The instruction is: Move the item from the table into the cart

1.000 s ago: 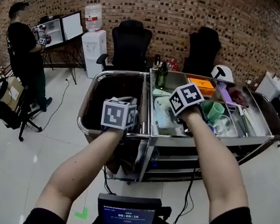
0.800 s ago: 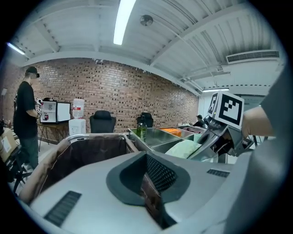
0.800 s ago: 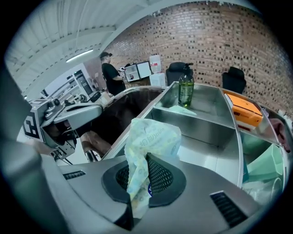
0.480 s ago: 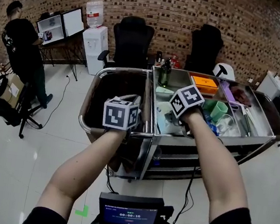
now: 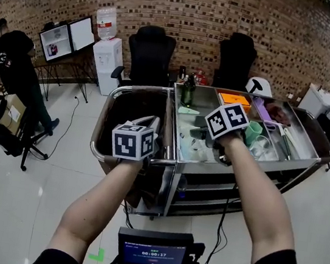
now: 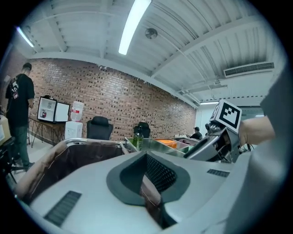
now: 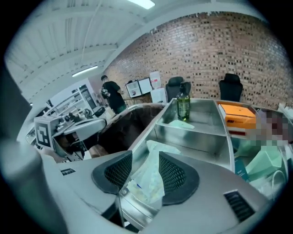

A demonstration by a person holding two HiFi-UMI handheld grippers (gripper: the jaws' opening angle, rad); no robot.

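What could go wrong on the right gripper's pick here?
The right gripper has just been opening its jaws. The pale packet between them lies near the wall of the steel tray, so closing may catch only an edge or hit metal. The left gripper is shut on the cart's brown liner; a slip could let the opening sag.

- The left tool (image 5: 150,123) sits at the rim of the cart (image 5: 96,133), by its dark liner (image 5: 134,108).
- The right tool (image 5: 204,134), jaws just opening, hangs over pale packets (image 5: 189,145) in the steel tabletop (image 5: 252,164); its cube hides what lies between them.
- A green bottle (image 5: 188,92) stands at the back, with an orange box (image 5: 235,99) to its right.
- A person (image 5: 8,68) stands far left.
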